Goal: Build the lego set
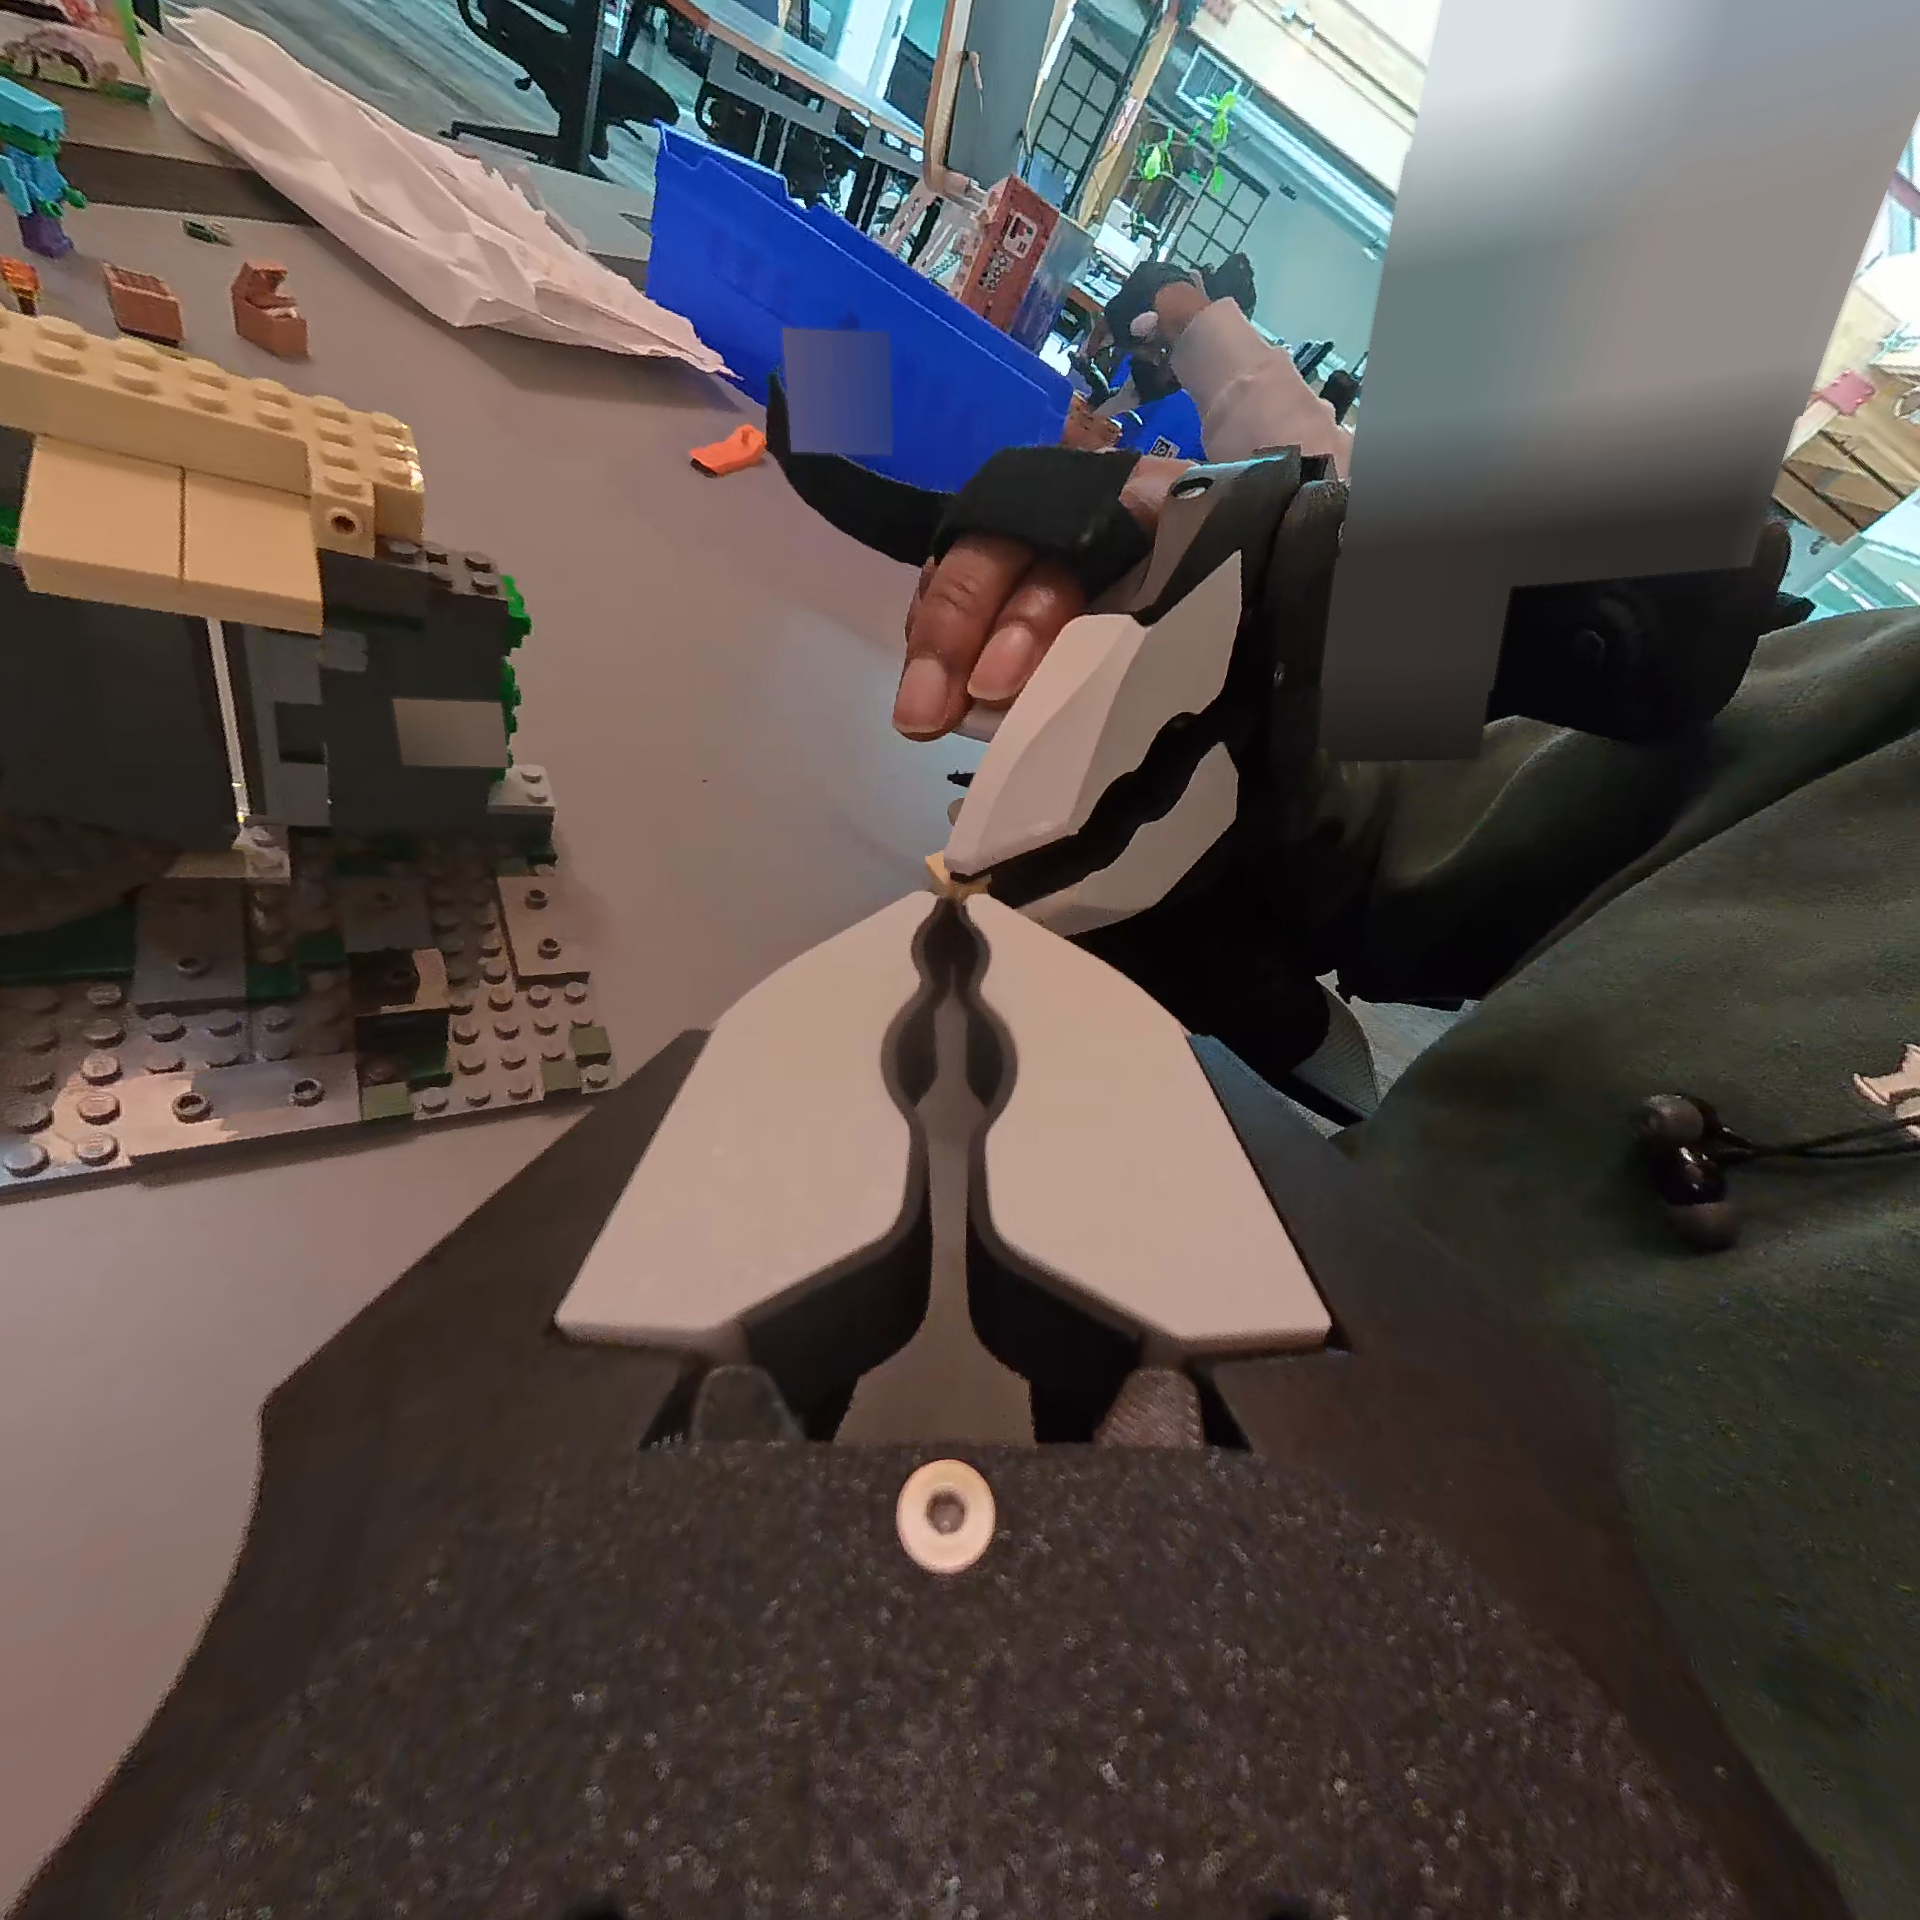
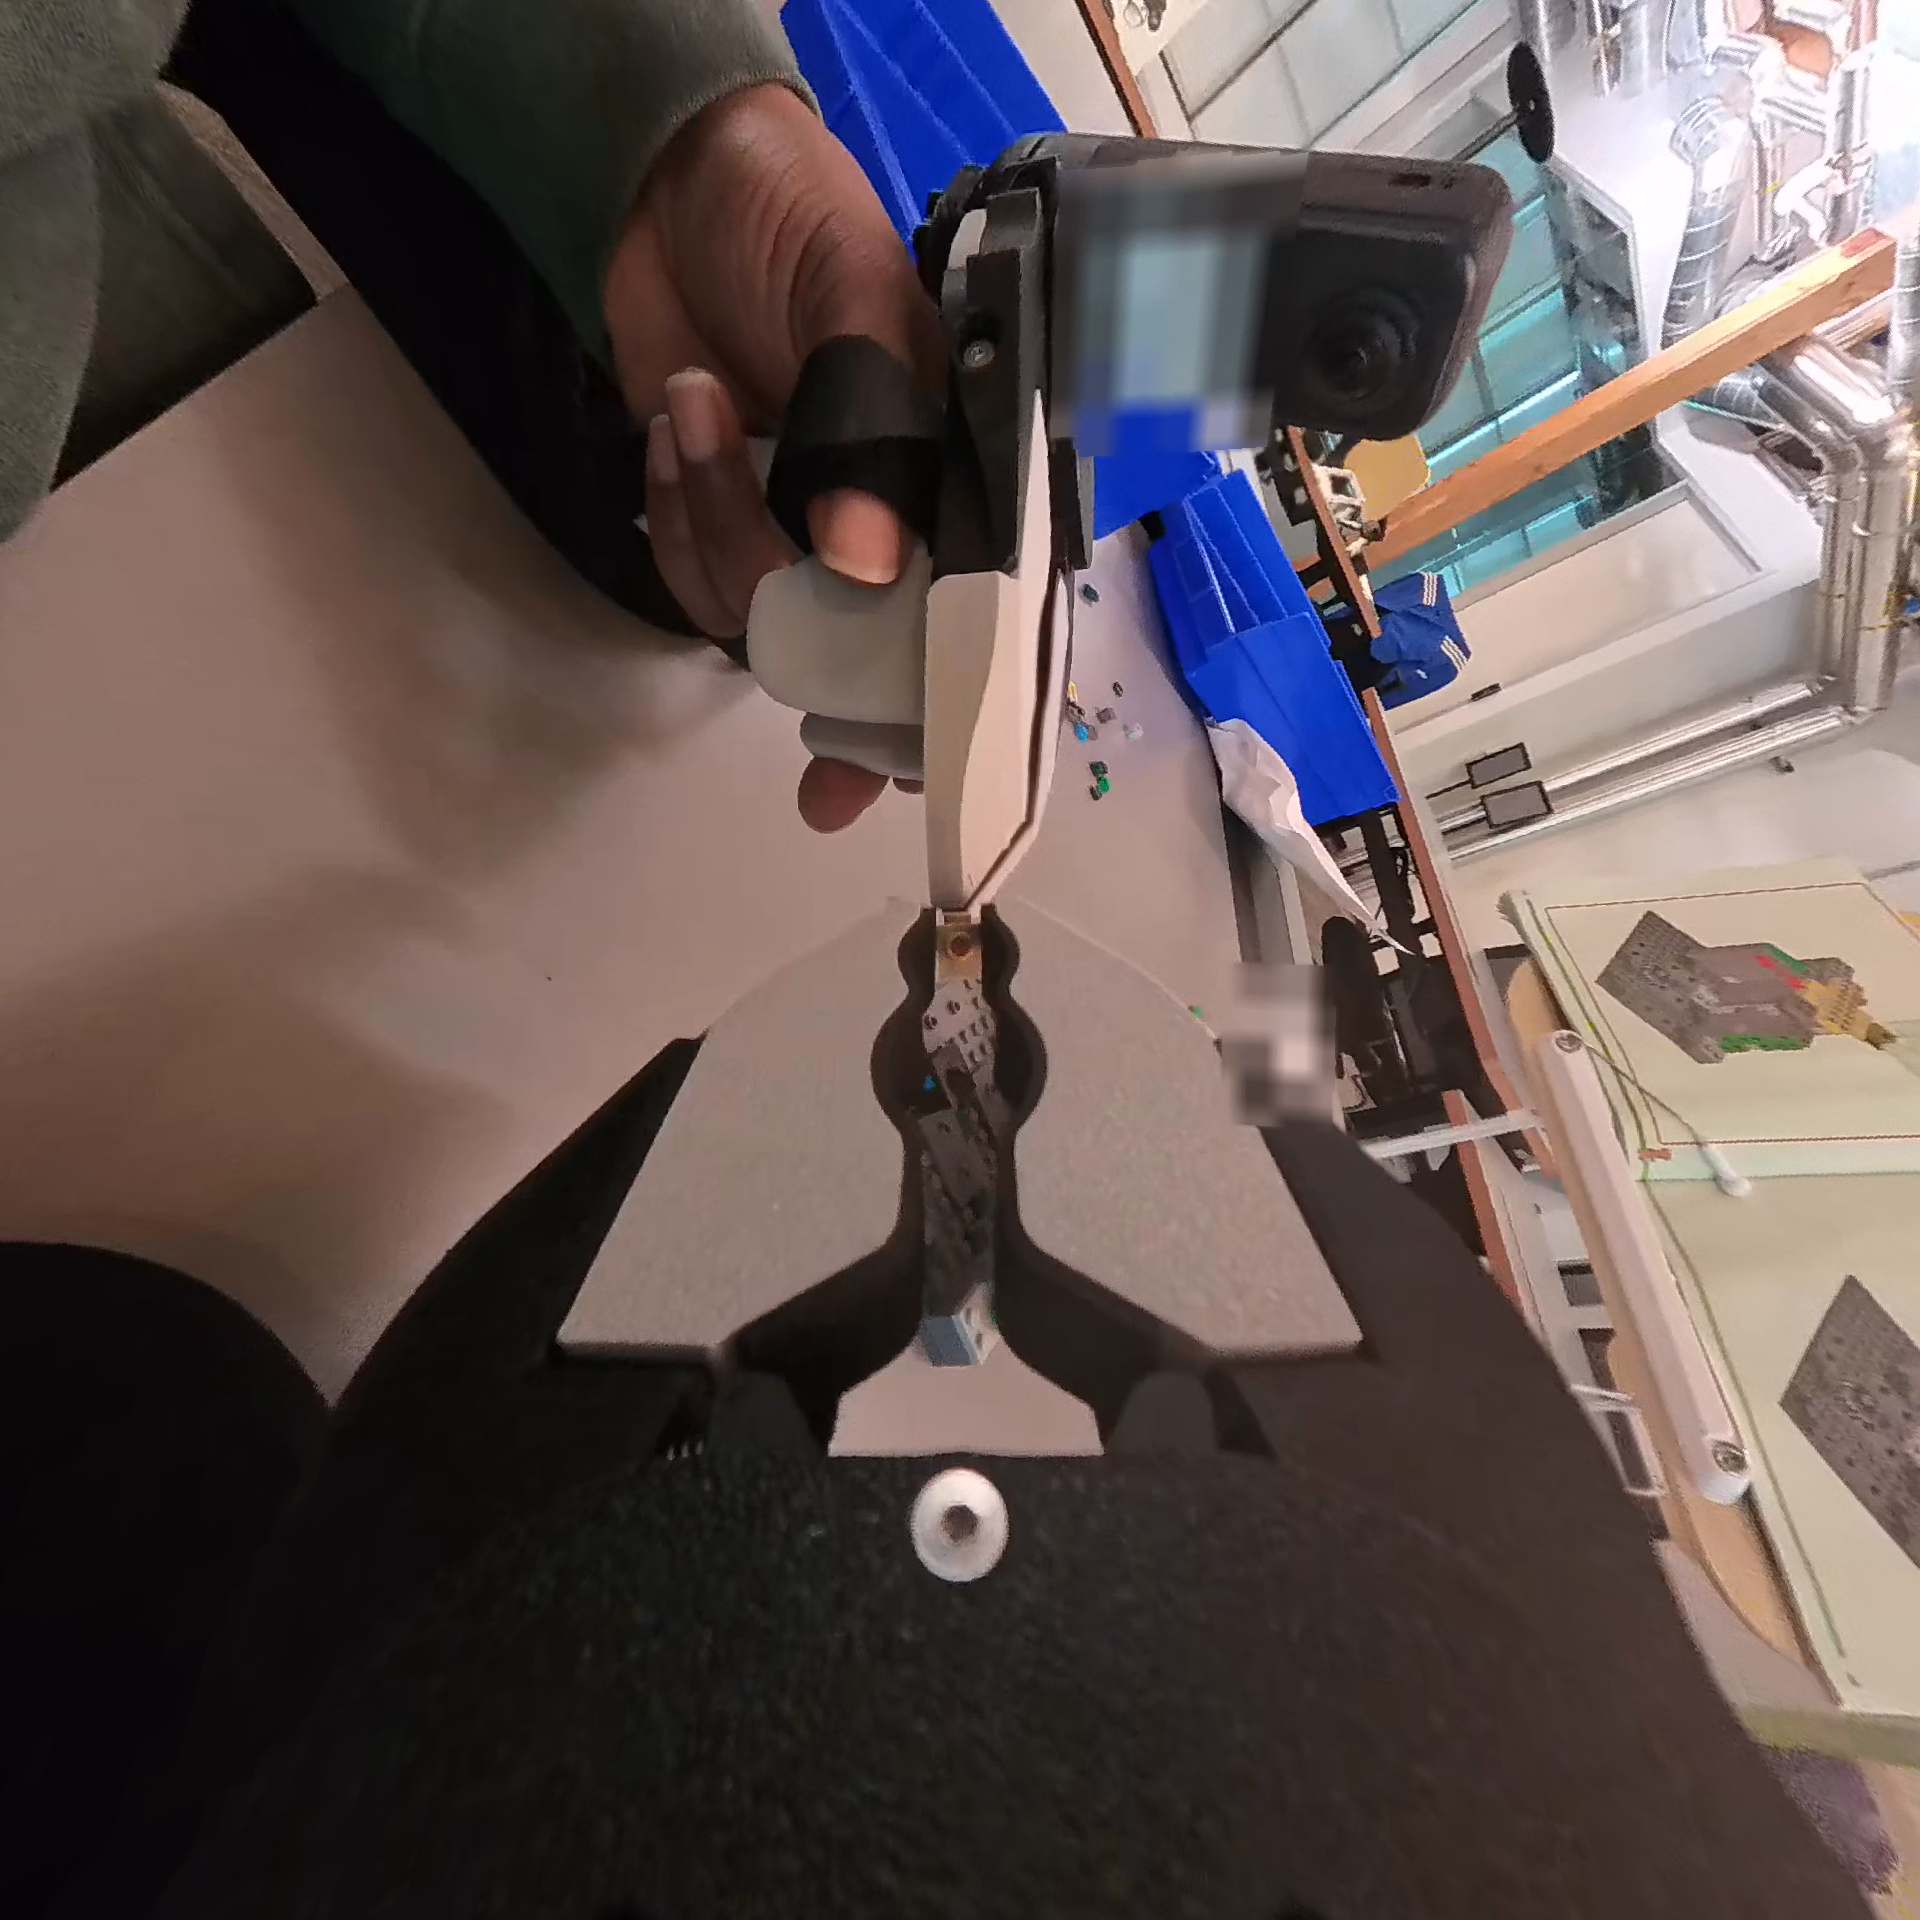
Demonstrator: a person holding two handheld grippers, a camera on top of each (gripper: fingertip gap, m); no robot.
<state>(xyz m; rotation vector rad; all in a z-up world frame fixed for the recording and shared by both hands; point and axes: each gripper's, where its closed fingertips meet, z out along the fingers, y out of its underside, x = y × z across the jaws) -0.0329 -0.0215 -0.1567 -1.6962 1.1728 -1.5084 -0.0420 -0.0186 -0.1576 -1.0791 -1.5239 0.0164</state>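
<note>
My right gripper point(image 2: 956, 920) is shut on a small tan Lego piece point(image 2: 956, 951), which sits between its fingertips above the grey table. In the left wrist view this gripper point(image 1: 968, 869) comes in from the upper right with the tan piece point(image 1: 951, 881) at its tips. My left gripper point(image 1: 951, 906) is shut, and its closed tips meet the tan piece end-on. It also shows in the right wrist view point(image 2: 961, 891), pointing down onto the piece's upper edge. The partly built grey and green Lego model point(image 1: 312, 831) with a tan roof point(image 1: 208, 447) stands at the left.
Brown pieces point(image 1: 270, 307), an orange piece point(image 1: 727, 449), crumpled white paper point(image 1: 416, 187) and a blue bin point(image 1: 831, 291) lie beyond the model. Small loose pieces point(image 2: 1101, 727), blue bins point(image 2: 1278, 644) and the instruction booklet point(image 2: 1714, 1039) show in the right wrist view. The person's green sleeve point(image 1: 1662, 1039) is at the right. Both grippers' tips are close together, under 4 cm apart.
</note>
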